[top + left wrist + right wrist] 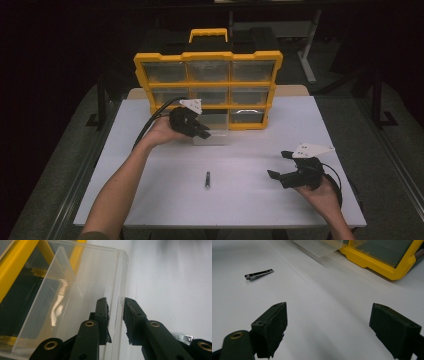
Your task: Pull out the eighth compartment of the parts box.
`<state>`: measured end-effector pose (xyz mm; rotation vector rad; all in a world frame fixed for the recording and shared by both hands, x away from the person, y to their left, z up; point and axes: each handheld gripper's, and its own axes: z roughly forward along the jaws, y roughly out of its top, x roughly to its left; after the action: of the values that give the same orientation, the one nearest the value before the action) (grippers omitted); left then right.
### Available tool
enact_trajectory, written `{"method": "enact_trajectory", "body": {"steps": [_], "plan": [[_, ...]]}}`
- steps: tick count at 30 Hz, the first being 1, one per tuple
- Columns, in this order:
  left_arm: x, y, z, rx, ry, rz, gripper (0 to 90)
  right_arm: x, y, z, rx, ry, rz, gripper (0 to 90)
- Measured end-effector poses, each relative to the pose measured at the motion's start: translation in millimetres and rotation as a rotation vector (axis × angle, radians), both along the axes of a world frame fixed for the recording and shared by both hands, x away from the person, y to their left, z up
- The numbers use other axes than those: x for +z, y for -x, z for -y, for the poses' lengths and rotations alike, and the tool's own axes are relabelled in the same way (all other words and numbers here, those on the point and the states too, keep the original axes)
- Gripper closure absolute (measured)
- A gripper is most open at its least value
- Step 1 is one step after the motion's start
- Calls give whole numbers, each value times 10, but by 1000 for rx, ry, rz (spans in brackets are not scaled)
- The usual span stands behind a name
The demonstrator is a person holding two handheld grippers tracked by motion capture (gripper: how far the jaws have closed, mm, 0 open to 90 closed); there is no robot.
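Note:
A yellow organizer [207, 82] with clear drawers stands at the back of the white table [240, 200]. Its lower middle clear drawer [215, 136] is pulled partly out. My left gripper [202, 132] is shut on that drawer's front wall; in the left gripper view the wall [120, 277] runs between the two pads of the gripper [116, 303]. A metal nail clipper [207, 180] lies flat in the middle of the table, also seen in the right gripper view [259, 274]. My right gripper [277, 164] hovers open at the front right, its jaws [328, 315] wide apart with nothing between them.
The organizer's yellow frame [374, 257] and the drawer [319, 246] sit ahead of the right gripper. Dark floor and table legs surround the table. A cable trails from each gripper.

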<state>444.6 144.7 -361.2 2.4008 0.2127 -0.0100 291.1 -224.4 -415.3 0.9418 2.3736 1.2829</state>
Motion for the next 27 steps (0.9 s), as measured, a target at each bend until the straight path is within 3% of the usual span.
{"method": "enact_trajectory", "body": {"steps": [13, 21, 27], "plan": [[5, 26, -4, -1, 8, -12, 718, -7, -16, -28, 3, 5, -1, 139], [112, 65, -74, 37, 83, -38, 573, -5, -33, -22, -7, -7, -6, 140], [205, 130, -101, 52, 116, -33, 526, 4, -29, 4, -15, -14, -11, 140]]}}
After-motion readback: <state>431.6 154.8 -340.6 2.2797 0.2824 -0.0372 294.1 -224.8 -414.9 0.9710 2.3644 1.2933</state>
